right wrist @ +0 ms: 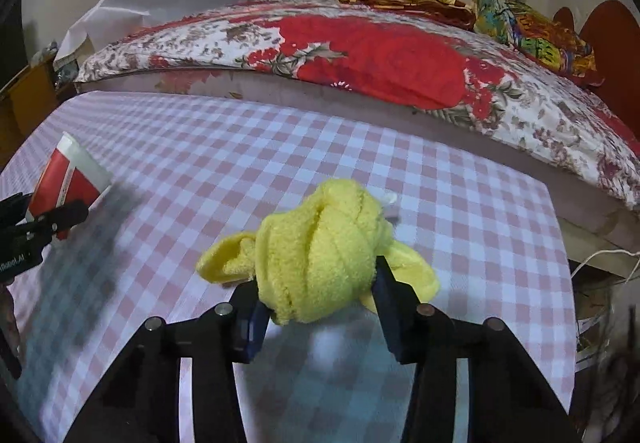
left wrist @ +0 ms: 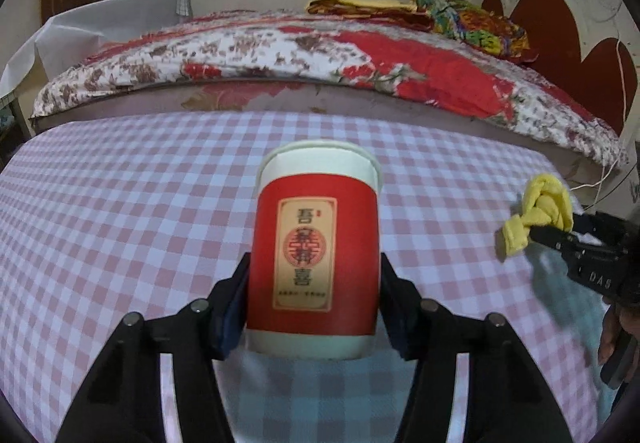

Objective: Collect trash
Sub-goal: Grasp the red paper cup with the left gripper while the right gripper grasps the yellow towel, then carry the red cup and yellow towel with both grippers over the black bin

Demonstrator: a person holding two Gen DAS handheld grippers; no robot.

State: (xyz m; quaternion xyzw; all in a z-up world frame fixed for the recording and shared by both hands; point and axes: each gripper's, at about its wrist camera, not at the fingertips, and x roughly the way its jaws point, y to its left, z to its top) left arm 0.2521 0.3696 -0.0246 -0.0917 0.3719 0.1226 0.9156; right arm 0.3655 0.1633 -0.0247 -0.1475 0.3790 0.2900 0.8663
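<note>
The paper cup (left wrist: 314, 251), red with a cream label, stands upright on the checked cloth of the desk (left wrist: 120, 211), and the left tongs (left wrist: 314, 307) have closed on its lower half: one pad lies flat on each side of the wall, low down near the white base. In the right wrist view the same cup (right wrist: 70, 179) shows at the far left with the tongs on it. Well apart from it, toward the right edge of the desk, the knotted yellow cloth (right wrist: 320, 255) sits between the pads of the right tongs (right wrist: 318, 307), which press into its bulk from both sides; one loose tail sticks out to the left and another to the right.

Both pieces look gripped, so the step in hand is probably the lift. For the cup, the squeeze should stay light, since a thin paper wall will likely buckle; raising it straight up and keeping it upright guards against spilling, as whether anything is inside cannot be seen. For the cloth, the knot is soft and may slip, so a firm hold through its thick middle is better than catching a tail. No bin shows in either view. Beyond the desk lies a bed (right wrist: 380, 55) with a red flowered cover.
</note>
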